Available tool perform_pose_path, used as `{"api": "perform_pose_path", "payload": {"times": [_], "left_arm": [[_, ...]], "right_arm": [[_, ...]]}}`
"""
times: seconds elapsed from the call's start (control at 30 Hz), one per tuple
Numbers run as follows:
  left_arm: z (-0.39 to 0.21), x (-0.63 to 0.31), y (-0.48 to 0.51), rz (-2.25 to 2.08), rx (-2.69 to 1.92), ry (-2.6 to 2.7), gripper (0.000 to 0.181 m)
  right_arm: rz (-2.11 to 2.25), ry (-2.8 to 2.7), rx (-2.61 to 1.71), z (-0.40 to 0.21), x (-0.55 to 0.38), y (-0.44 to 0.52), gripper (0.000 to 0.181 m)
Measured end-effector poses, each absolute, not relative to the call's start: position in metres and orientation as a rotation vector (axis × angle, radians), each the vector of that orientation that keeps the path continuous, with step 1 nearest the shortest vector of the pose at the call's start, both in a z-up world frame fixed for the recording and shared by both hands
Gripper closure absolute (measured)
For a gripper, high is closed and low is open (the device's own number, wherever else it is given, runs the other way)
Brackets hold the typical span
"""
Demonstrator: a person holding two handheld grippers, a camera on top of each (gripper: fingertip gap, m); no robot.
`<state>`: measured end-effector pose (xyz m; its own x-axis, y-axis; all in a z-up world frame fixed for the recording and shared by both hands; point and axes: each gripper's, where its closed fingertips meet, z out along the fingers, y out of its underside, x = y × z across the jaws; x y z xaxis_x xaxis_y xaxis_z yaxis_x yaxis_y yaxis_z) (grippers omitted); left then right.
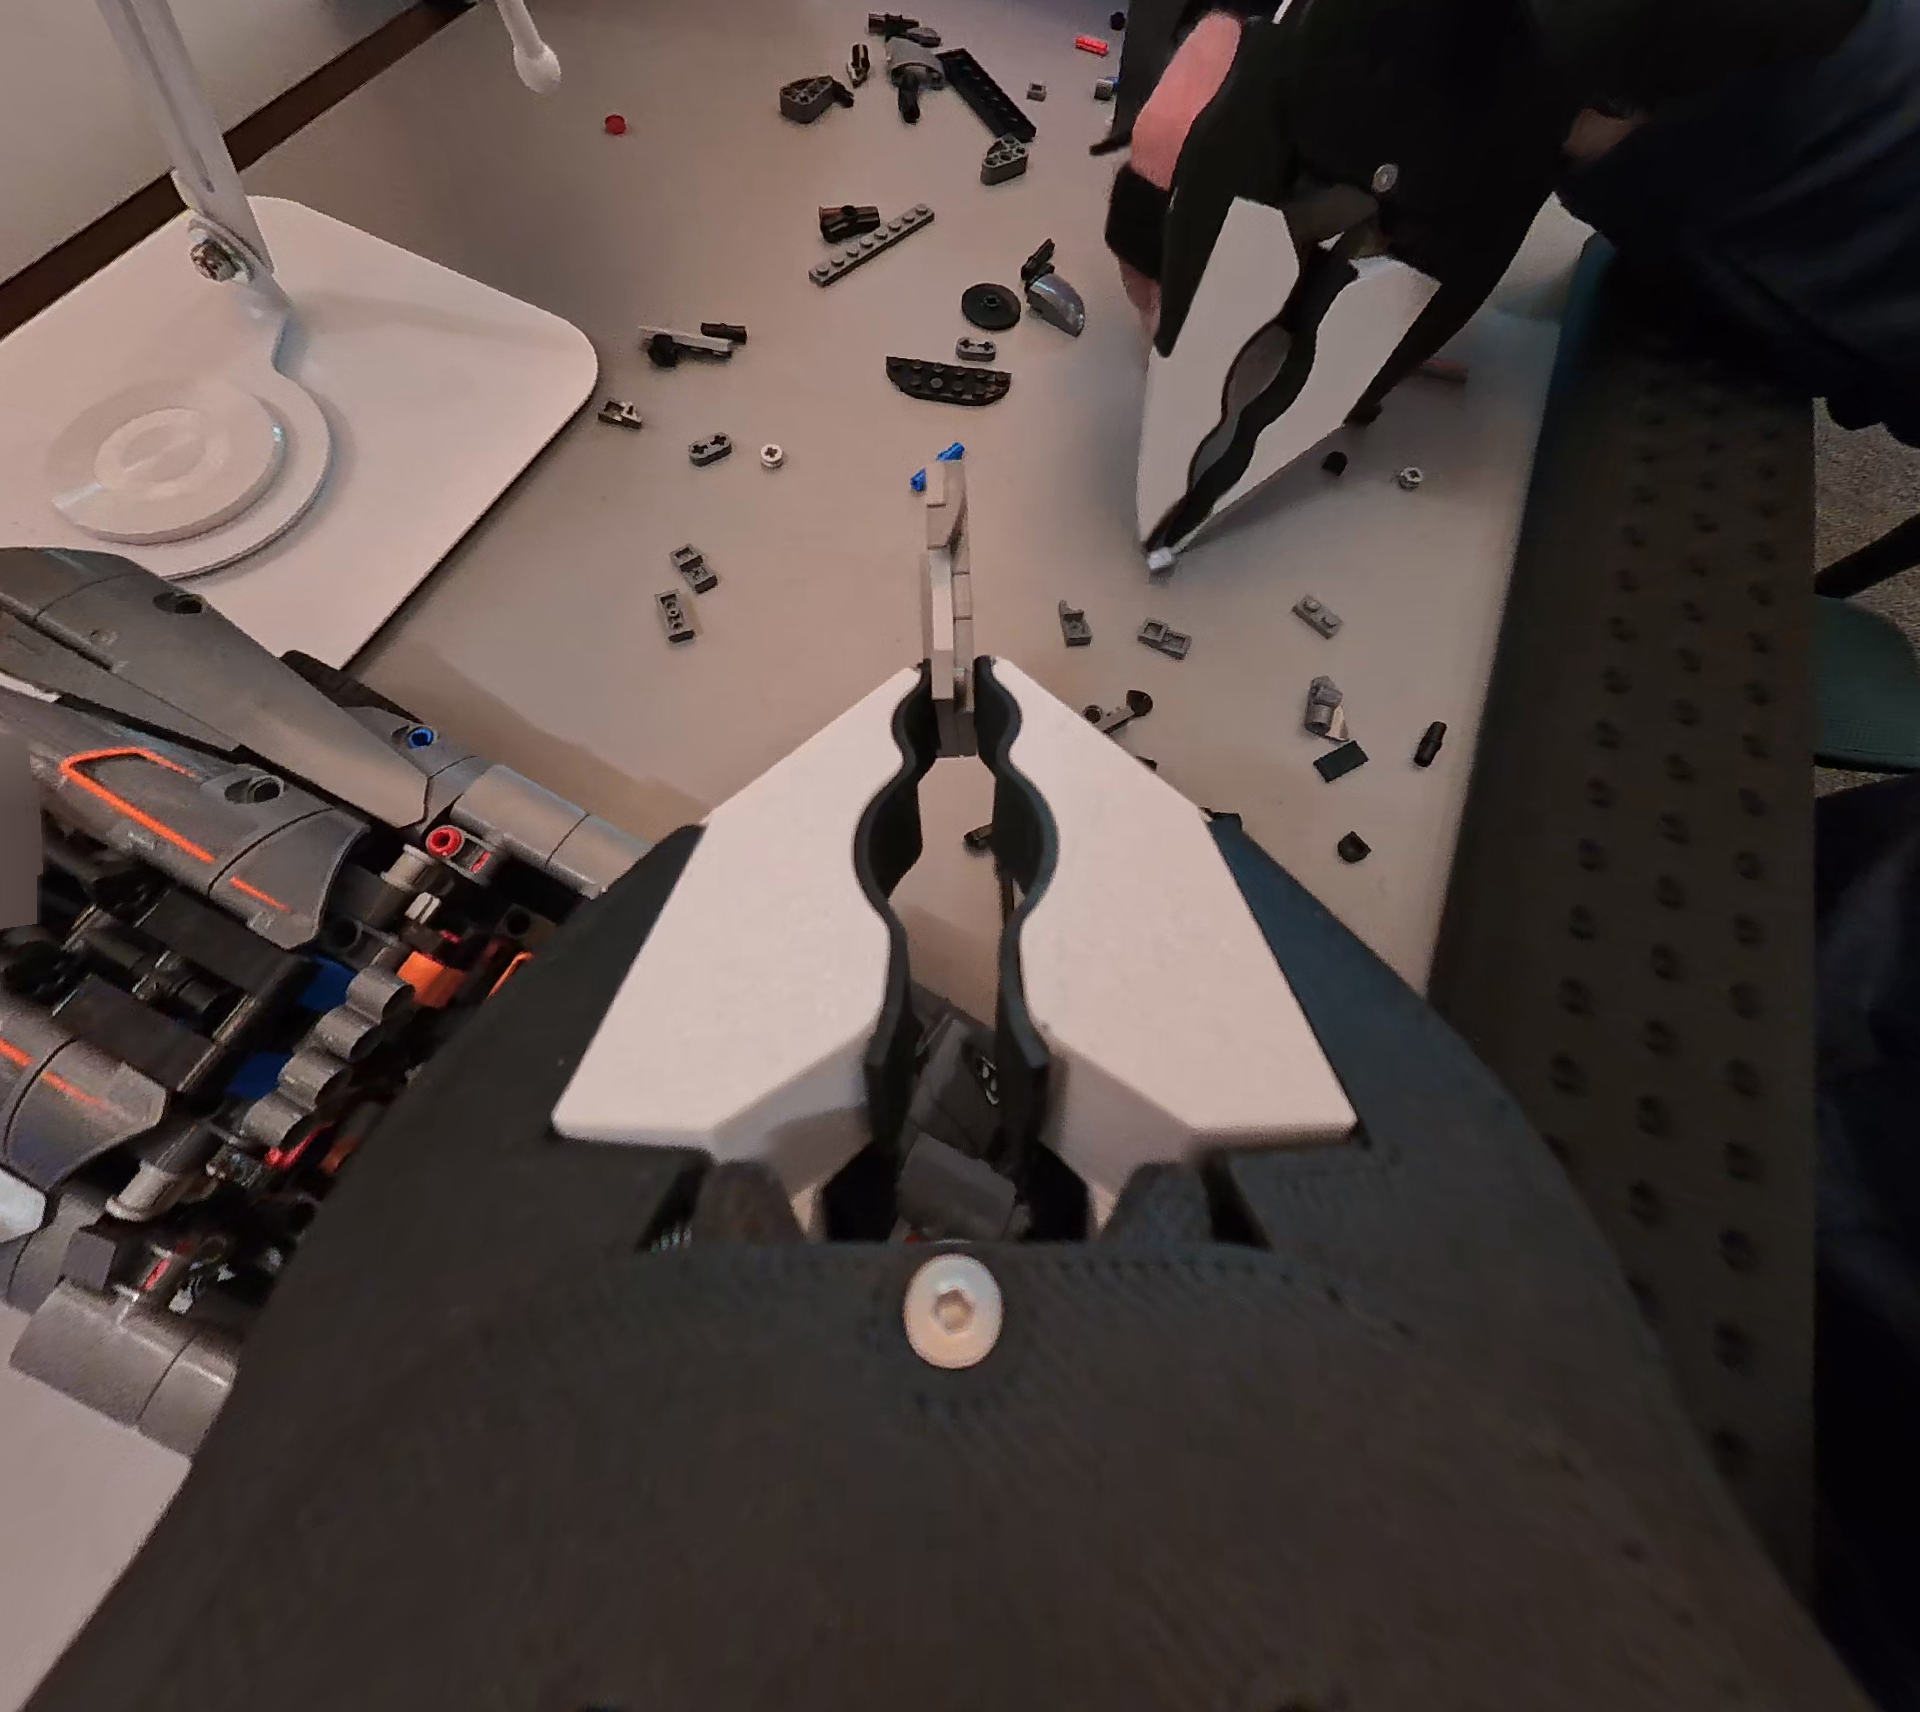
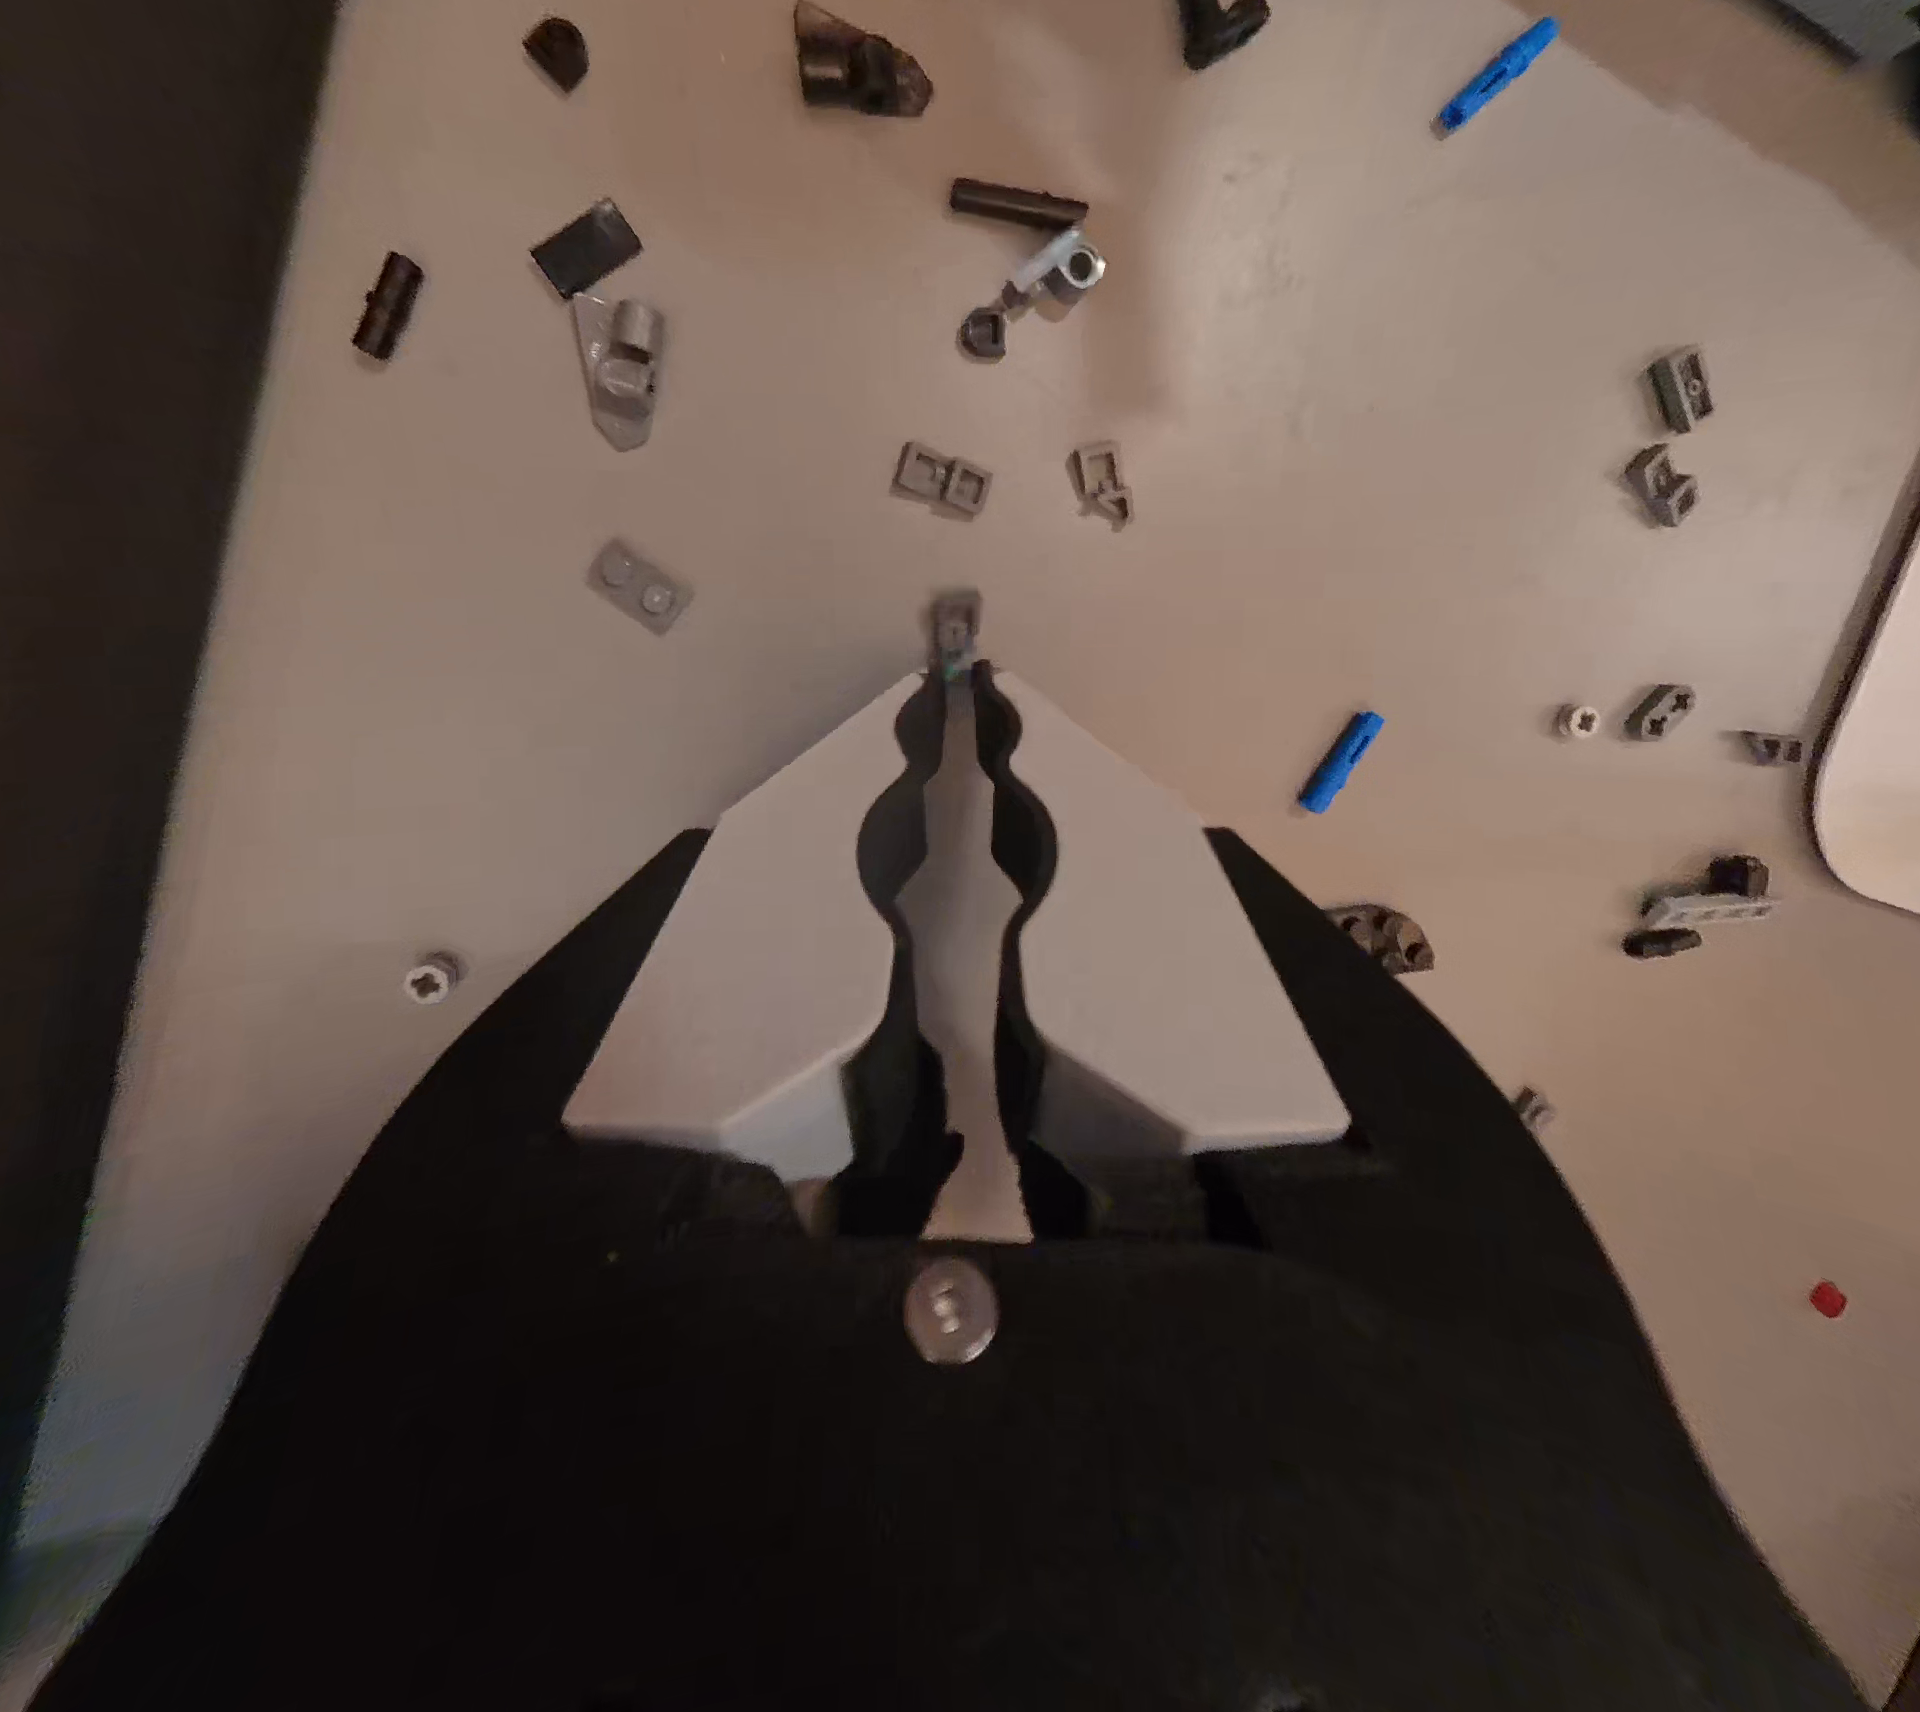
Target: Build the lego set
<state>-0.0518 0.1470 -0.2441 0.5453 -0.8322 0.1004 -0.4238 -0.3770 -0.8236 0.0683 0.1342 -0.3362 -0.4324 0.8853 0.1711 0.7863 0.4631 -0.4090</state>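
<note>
Left wrist view: the left tool (image 1: 953,675) is closed on a grey stack (image 1: 948,582) of plates, held upright above the surface (image 1: 582,228); the model (image 1: 239,883) lies at left. Right wrist view: the right tool (image 2: 956,675) pinches a small grey piece (image 2: 954,623) at its tips, down at the surface among loose parts.

Grey lego pieces (image 1: 871,245), blue pins (image 2: 1340,760)

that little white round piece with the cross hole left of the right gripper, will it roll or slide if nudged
The white round piece lies flat, cross hole up, so a nudge would probably slide it rather than roll it. It looks tiny and light, so even a graze from the right hand-held gripper could flick it away. Tipped onto its curved rim, it would likely roll across the smooth table.
</note>
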Motion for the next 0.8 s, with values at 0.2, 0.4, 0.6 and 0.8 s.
{"api": "perform_pose_path", "payload": {"times": [0.2, 0.4, 0.6, 0.8], "left_arm": [[-0.242, -0.050, 0.142, -0.676, -1.989, 1.048, 0.178], [-0.251, -0.044, 0.137, -0.643, -2.008, 1.113, 0.177], [-0.255, -0.041, 0.136, -0.641, -2.012, 1.133, 0.178], [-0.254, -0.041, 0.136, -0.642, -2.010, 1.130, 0.178]], "right_arm": [[0.458, -2.376, -1.441, -0.337, 0.064, 0.122, 0.181], [0.526, -2.300, -1.482, -0.330, 0.060, 0.126, 0.176], [0.537, -2.315, -1.388, -0.327, 0.059, 0.125, 0.167], [0.566, -2.315, -1.392, -0.329, 0.054, 0.121, 0.168]]}}
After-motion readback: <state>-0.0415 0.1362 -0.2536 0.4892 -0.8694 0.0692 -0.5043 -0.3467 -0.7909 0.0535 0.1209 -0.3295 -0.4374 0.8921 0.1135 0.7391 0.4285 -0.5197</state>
